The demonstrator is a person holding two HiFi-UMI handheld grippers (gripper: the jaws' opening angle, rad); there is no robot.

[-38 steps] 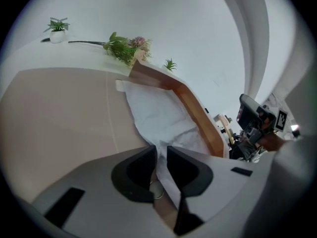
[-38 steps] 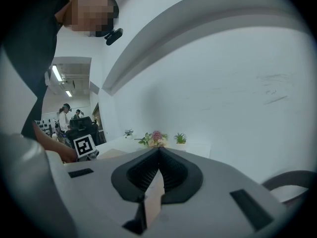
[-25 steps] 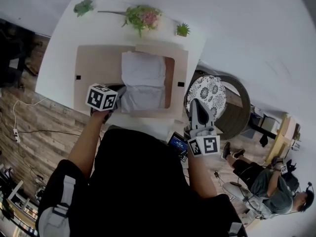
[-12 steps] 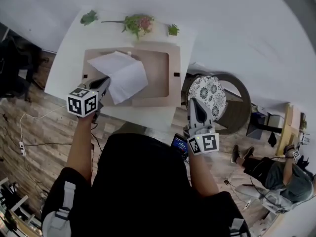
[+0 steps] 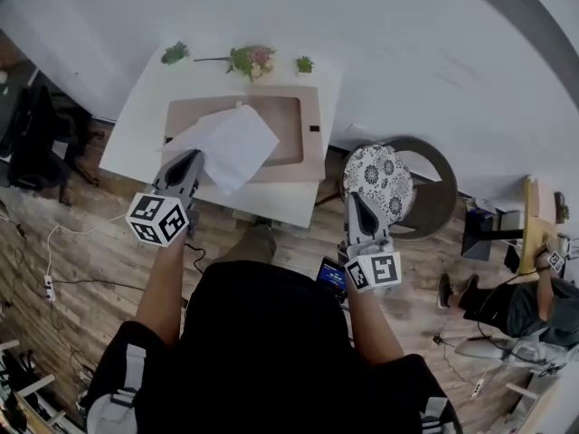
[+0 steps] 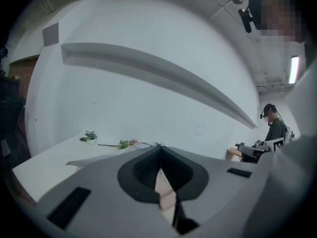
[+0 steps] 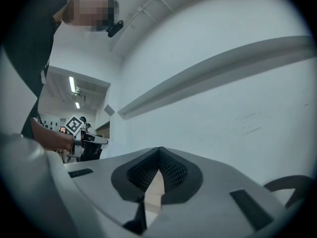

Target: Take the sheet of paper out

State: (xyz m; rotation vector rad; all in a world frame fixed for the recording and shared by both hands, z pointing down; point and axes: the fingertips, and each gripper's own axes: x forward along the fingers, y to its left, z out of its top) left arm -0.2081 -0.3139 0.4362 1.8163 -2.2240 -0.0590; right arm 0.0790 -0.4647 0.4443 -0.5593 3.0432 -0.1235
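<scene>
Over the shallow tan cardboard box [image 5: 291, 120] on the white counter [image 5: 136, 147], your left gripper [image 5: 194, 157] has its jaws pressed together on one corner of the white sheet of paper [image 5: 233, 141]. The sheet looks lifted off the box floor and fans out above the box's left half. Your right gripper [image 5: 356, 198] is off the counter beside the round patterned stool [image 5: 378, 174], with its jaws together on nothing.

That single corner pinch is the weak point. Thin paper can tear at the pads or slide free if you swing it quickly. Whether the far edge has cleared the box rim cannot be told, so a low sideways pull could catch it on the cardboard wall and crease it. If you bring the right gripper in with its jaws together, it would only push the sheet, not support it.
</scene>
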